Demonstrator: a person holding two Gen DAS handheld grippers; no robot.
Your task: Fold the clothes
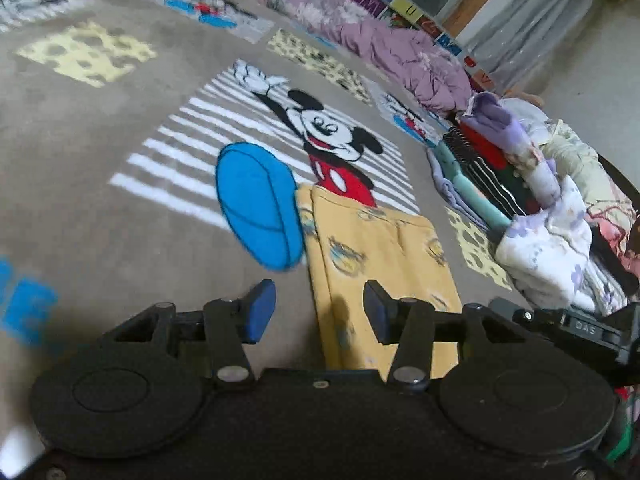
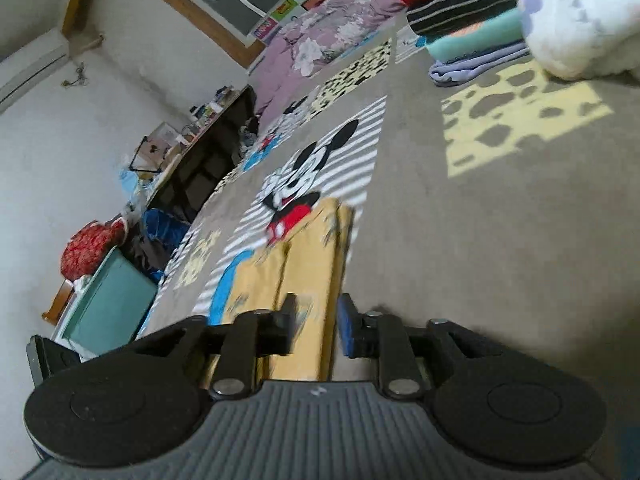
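On grey-brown cartoon-print blanket (image 1: 100, 128): folded yellow garment (image 1: 384, 248), printed with small figures, lying flat in a long narrow shape, far end overlapping the red shorts of a mouse figure (image 1: 332, 140) printed on white stripes; a blue printed oval (image 1: 256, 204) just beside its left edge.

Left gripper (image 1: 320, 312): blue pads parted, nothing between them, nothing held; positioned over near end of yellow garment, not touching cloth as far as visible.

Right gripper (image 2: 318, 330): jaws partly open, narrower than left, nothing gripped; placed above near right edge of same garment (image 2: 296, 256); view blurred.

To right of garment, well apart: stack of folded clothes (image 1: 480, 172), including lilac, teal, black-striped, red and dark green pieces; white floral bundle (image 1: 544, 248) beside it.

Along far edge of blanket: rumpled purple floral bedding (image 1: 400, 52).

Beyond blanket, right wrist view: white wall, dark low table (image 2: 200, 152) with small clutter, teal box (image 2: 112, 308), red patterned bundle (image 2: 92, 248).
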